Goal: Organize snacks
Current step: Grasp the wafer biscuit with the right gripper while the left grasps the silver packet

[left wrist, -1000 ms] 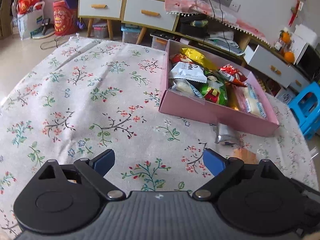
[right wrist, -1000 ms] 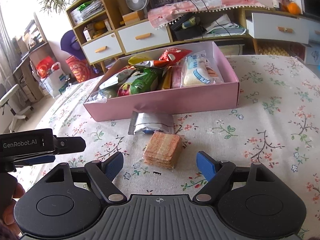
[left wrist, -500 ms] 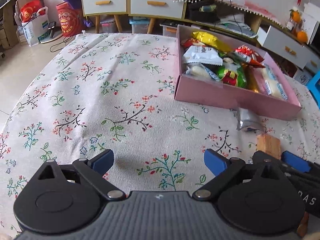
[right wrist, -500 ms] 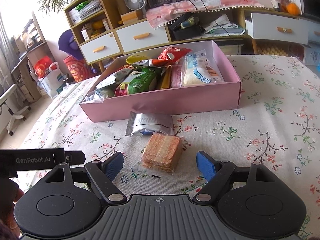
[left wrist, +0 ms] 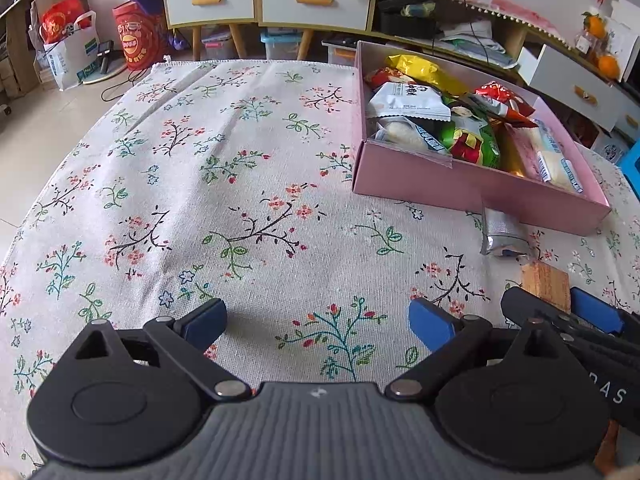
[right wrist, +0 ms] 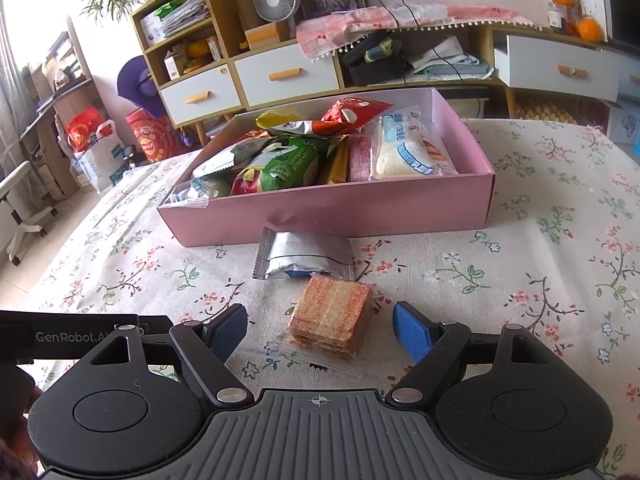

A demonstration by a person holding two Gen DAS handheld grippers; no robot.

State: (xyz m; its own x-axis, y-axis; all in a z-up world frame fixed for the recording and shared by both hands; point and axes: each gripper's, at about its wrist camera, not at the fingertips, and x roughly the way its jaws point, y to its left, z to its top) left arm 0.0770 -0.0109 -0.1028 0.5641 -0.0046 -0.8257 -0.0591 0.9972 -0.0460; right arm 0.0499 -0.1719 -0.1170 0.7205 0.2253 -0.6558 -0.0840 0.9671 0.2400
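A pink box (right wrist: 332, 208) (left wrist: 460, 184) full of snack packets stands on the floral tablecloth. A silver packet (right wrist: 304, 254) (left wrist: 502, 232) lies just in front of it. A clear-wrapped stack of orange crackers (right wrist: 332, 314) (left wrist: 546, 284) lies nearer to me. My right gripper (right wrist: 320, 332) is open, with the cracker stack between its blue fingertips and not touching them. My left gripper (left wrist: 318, 322) is open and empty over bare cloth, to the left of the right gripper.
The tablecloth (left wrist: 200, 184) runs to the table's left and far edges. Behind stand white drawers (right wrist: 288, 76), shelves with a fan (right wrist: 276, 0), and bags on the floor (left wrist: 68, 52). The left gripper's body (right wrist: 80, 336) shows at the right view's lower left.
The right gripper has moved forward, so the cracker stack now lies between its fingertips. The left gripper has swung and drawn back, so the box sits further right in its view.
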